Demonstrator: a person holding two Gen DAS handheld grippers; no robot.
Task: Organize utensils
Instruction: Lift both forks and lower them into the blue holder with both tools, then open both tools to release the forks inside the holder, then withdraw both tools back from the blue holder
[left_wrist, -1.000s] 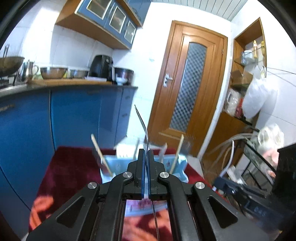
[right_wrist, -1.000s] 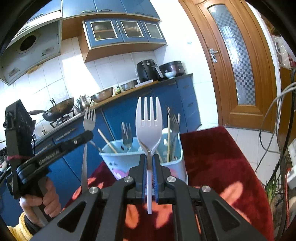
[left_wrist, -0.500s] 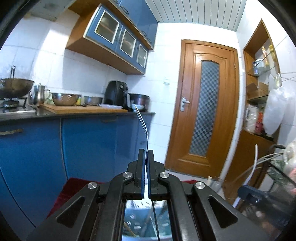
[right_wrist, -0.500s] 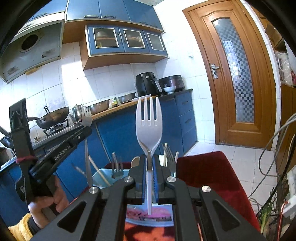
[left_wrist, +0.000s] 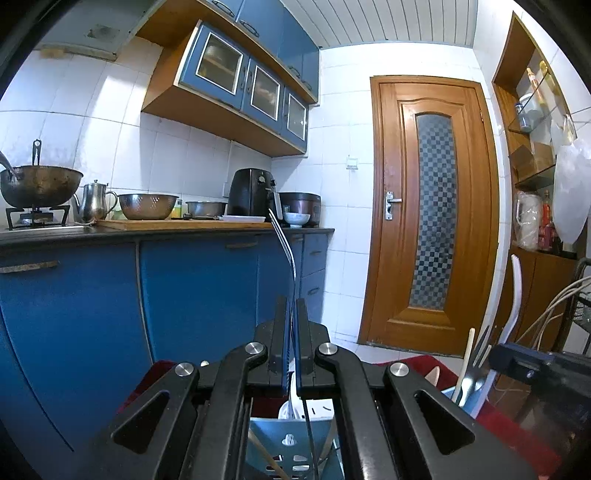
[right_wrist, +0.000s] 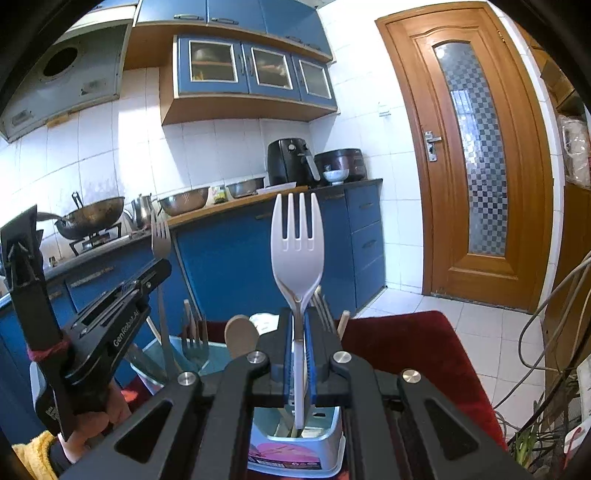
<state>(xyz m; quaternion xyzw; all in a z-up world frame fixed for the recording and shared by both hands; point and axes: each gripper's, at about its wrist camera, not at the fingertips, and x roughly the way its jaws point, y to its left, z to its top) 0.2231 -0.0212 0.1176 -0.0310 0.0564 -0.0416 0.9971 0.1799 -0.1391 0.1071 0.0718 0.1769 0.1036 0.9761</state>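
My left gripper (left_wrist: 291, 314) is shut on a metal fork (left_wrist: 286, 243), seen edge-on and upright, above the pale blue utensil caddy (left_wrist: 291, 439). In the right wrist view the left gripper (right_wrist: 159, 273) holds that metal fork (right_wrist: 161, 236) over the caddy's left part. My right gripper (right_wrist: 298, 321) is shut on a white plastic fork (right_wrist: 297, 240), tines up, above the caddy (right_wrist: 325, 439). The caddy holds a wooden spoon (right_wrist: 242, 338), a metal fork (right_wrist: 194, 343) and chopsticks (right_wrist: 343, 321).
The caddy stands on a red patterned cloth (right_wrist: 406, 354). Blue kitchen cabinets (left_wrist: 192, 295) with a counter of pots and bowls (left_wrist: 147, 206) stand behind. A wooden door (left_wrist: 432, 214) is at the right. Cables (right_wrist: 546, 332) hang at the far right.
Both grippers have risen and tilted up, so the caddy sits lower in both views. The forks stay held upright over the caddy.
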